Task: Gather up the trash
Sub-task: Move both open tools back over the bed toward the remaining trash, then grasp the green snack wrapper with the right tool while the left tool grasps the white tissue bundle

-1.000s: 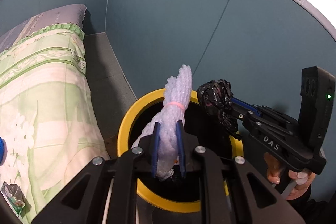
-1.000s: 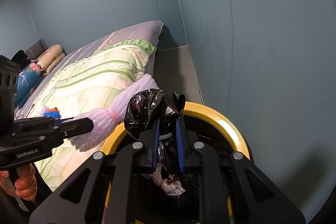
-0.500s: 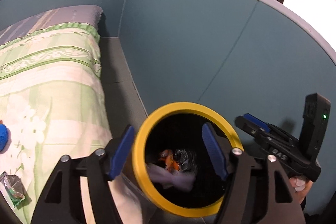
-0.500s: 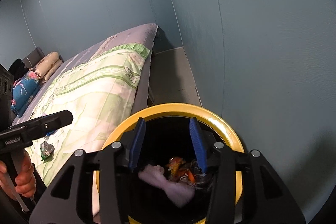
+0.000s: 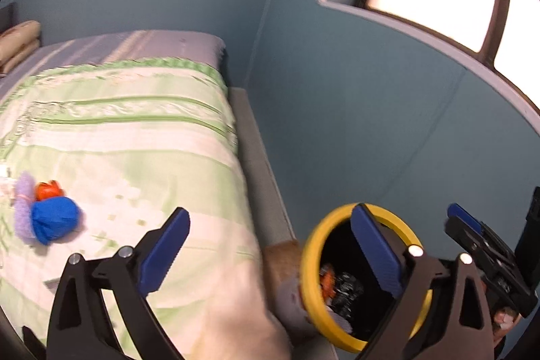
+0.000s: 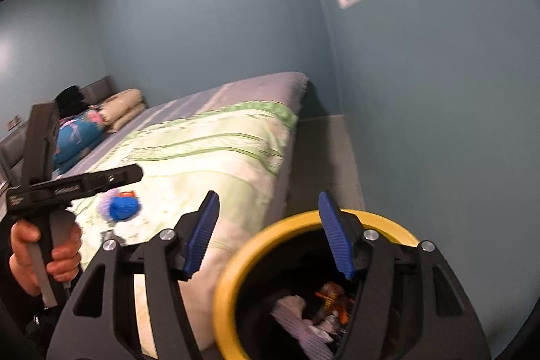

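Left wrist view: the left gripper [image 5: 270,255] stands with its jaws spread wide and nothing between them; they have just been opening. Off its right finger sits the yellow-rimmed bin [image 5: 312,253], with crumpled black plastic and orange scraps inside. Ahead and to the gripper's left, on the green bedspread [image 5: 141,130], lie more pieces of trash close together: a blue wad [image 5: 54,220], a pale purple foam bundle [image 5: 23,201] touching it, and a small orange scrap [image 5: 49,189] just beyond. The right gripper [image 5: 472,231] shows only as a dark body at the far right edge. I judge the drop into the bin is done and the step in hand is turning toward the bed for the next piece; that calls for carrying the open jaws over the blue wad and lowering them around it.

Right wrist view: the right gripper [image 6: 270,231] is also open and empty, its jaws having just been parting, poised just above the bin [image 6: 229,262]. This view looks deeper into the bin, showing a pale purple foam piece [image 6: 290,309] beside orange wrappers. It also shows the left gripper's handle in a hand [image 6: 44,255], and pillows [image 6: 121,107] at the far end of the bed, none of which the left view gives clearly.
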### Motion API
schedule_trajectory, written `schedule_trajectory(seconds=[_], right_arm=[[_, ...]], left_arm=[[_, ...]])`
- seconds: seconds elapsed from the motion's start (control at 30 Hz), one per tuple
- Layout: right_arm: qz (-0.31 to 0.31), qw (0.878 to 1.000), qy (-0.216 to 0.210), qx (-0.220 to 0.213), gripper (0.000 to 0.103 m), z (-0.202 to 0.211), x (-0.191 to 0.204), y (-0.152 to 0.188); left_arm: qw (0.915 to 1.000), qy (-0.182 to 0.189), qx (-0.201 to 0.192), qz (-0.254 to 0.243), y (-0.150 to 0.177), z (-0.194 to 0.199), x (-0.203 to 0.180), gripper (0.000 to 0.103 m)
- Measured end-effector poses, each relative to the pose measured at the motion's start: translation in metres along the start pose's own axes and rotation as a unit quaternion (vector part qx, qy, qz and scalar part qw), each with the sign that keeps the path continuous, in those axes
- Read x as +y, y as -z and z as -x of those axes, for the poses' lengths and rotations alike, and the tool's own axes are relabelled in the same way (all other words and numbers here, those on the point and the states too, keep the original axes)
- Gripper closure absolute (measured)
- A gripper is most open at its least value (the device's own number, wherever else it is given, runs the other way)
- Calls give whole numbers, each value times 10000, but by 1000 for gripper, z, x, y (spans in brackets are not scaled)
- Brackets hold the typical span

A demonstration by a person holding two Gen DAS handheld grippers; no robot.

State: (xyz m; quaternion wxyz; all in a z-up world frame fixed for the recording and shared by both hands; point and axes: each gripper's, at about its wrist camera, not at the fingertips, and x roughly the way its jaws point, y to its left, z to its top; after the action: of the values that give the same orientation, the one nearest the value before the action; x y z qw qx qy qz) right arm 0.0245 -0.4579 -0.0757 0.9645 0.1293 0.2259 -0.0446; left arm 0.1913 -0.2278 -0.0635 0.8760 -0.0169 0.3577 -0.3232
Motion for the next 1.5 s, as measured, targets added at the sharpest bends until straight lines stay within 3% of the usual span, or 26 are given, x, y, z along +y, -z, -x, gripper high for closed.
schedule_trajectory(seconds=[0.3, 0.53, 0.8, 1.03, 1.27, 1.5], right_arm=[[487, 9967, -649, 11, 26, -21, 65, -11], [803, 9904, -1083, 314, 24, -55, 115, -10], [1262, 9758, -1638, 710, 24, -96, 180, 9], [1741, 9556, -2095, 1126, 24, -129, 238, 41], [2216, 9377, -2225, 1488, 24, -160, 286, 75], [2220, 9321, -2246, 1775, 24, -184, 300, 93]], left_arm=[[9969, -609, -309, 395, -3, 47, 72, 8], [9879, -1265, -391, 809, 5, 77, 148, 8], [9720, -1908, -500, 1278, 18, 108, 233, 8], [9575, -2260, -456, 1733, 34, 114, 297, 8], [9453, -2501, -285, 2076, 43, 98, 350, 8], [9351, -2625, -117, 2377, 42, 69, 398, 8]])
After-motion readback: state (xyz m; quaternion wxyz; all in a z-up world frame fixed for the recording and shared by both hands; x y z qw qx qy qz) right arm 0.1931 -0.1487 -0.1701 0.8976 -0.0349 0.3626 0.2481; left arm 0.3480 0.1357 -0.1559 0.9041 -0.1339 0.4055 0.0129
